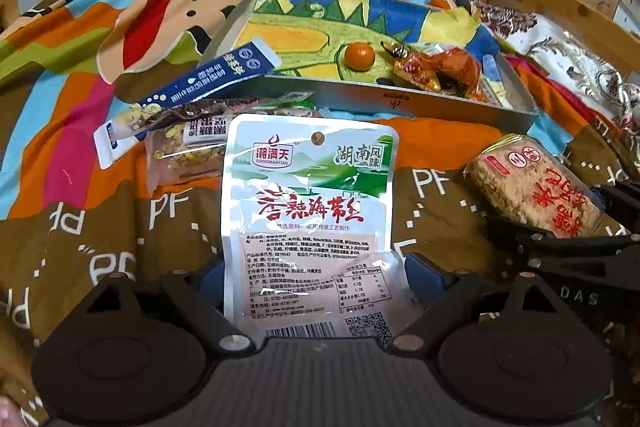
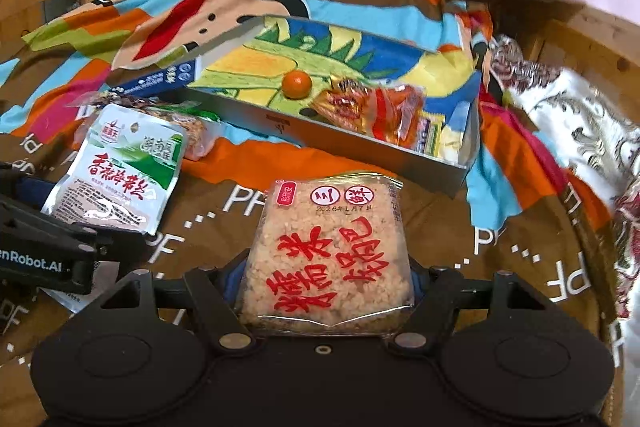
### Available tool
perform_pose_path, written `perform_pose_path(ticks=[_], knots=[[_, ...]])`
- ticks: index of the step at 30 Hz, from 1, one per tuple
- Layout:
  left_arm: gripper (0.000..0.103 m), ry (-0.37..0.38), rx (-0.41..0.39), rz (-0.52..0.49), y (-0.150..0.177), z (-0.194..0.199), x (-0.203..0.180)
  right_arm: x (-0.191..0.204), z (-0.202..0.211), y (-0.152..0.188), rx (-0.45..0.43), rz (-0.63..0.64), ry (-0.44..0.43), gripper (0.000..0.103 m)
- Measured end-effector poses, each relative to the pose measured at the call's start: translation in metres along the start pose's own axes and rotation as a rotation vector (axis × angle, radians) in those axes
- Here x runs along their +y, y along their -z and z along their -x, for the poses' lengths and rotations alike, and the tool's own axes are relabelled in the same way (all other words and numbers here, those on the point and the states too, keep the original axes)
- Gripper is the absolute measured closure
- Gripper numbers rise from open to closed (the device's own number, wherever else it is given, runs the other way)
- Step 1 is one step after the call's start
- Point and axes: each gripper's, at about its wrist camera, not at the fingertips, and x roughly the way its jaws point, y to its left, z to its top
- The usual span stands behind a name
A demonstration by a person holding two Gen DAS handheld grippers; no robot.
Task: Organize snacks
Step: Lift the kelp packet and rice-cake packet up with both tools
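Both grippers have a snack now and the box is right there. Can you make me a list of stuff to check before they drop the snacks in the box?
1. Left gripper has the white seaweed packet between its fingers: ok.
2. Right gripper has the rice cracker pack between its fingers: ok.
3. Box is open, no lid on it: ok.
4. Free room in the box: ok, its left part holds only the small orange; the wrapped snacks crowd the right end.
5. Blue stick packet leans over the box's left corner and may be in the way: not ok.
6. Grips tight enough not to slip: cannot tell.
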Motion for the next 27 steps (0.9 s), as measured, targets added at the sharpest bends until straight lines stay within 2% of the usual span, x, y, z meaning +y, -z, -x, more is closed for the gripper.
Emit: perform_pose_path(ticks=[7,13,18,22,27], knots=[[0.011,0.013,-0.08,0.017,-0.003,0.023,-0.003,-0.003,0.015,-0.002,-0.078,-0.026,0.021,0.03],[0.011,0.028,-0.201,0.009,-0.021,0.048,-0.006,-0.001,0.031,-0.009,-0.225,-0.01,0.039,0.03],[0.011,0.03,-0.299,0.011,-0.047,0.057,-0.008,0.002,0.035,-0.023,-0.358,0.029,0.07,0.03],[0.011,0.02,-0.36,0.022,-0.076,0.053,-0.006,-0.002,0.024,-0.042,-0.46,0.061,0.104,0.03],[0.011,0.005,-0.421,0.042,-0.115,0.036,-0.007,-0.026,-0.008,-0.072,-0.506,0.008,0.131,0.03]])
